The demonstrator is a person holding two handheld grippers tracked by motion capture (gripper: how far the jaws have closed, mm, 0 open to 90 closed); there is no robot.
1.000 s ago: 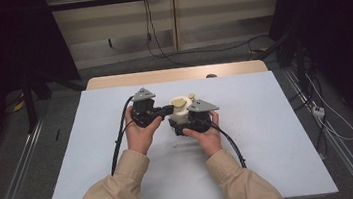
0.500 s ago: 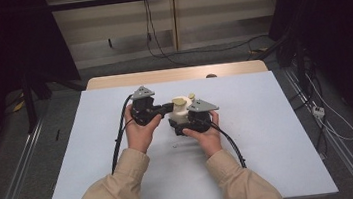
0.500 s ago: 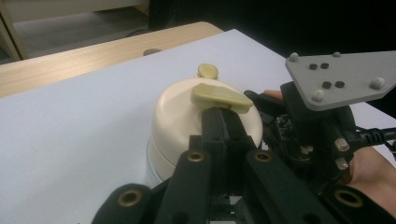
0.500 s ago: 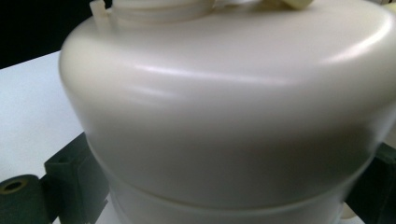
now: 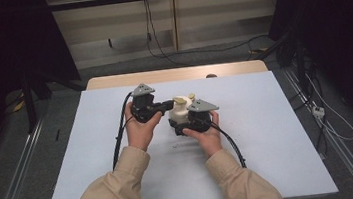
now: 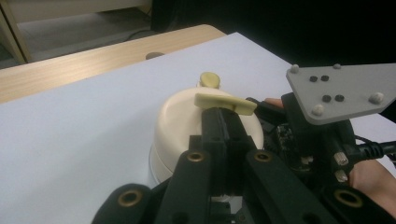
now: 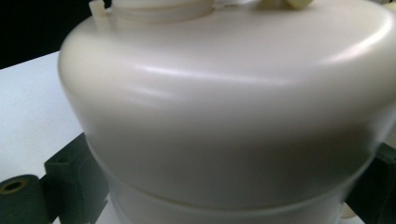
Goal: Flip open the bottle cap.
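A cream dome-shaped container [image 5: 180, 111] stands on the white table [image 5: 269, 134] near its middle. On top of it are a flat pale-yellow tab [image 6: 226, 103] and a small round knob [image 6: 210, 79]. My left gripper [image 5: 168, 104] reaches in from the left, and in the left gripper view its jaws [image 6: 225, 114] are shut on that tab. My right gripper [image 5: 183, 123] comes from the near right, its grey plate [image 6: 343, 91] over the hand. In the right gripper view the container's body [image 7: 224, 116] sits between the fingers [image 7: 70, 179], which press on its lower sides.
A wooden strip [image 5: 176, 74] runs along the table's far edge. Black cables [image 5: 119, 141] trail from both grippers toward the person. Metal rails [image 5: 17, 173] flank the table, with loose cables on the floor [image 5: 327, 117] at the right. White tabletop spreads all around the hands.
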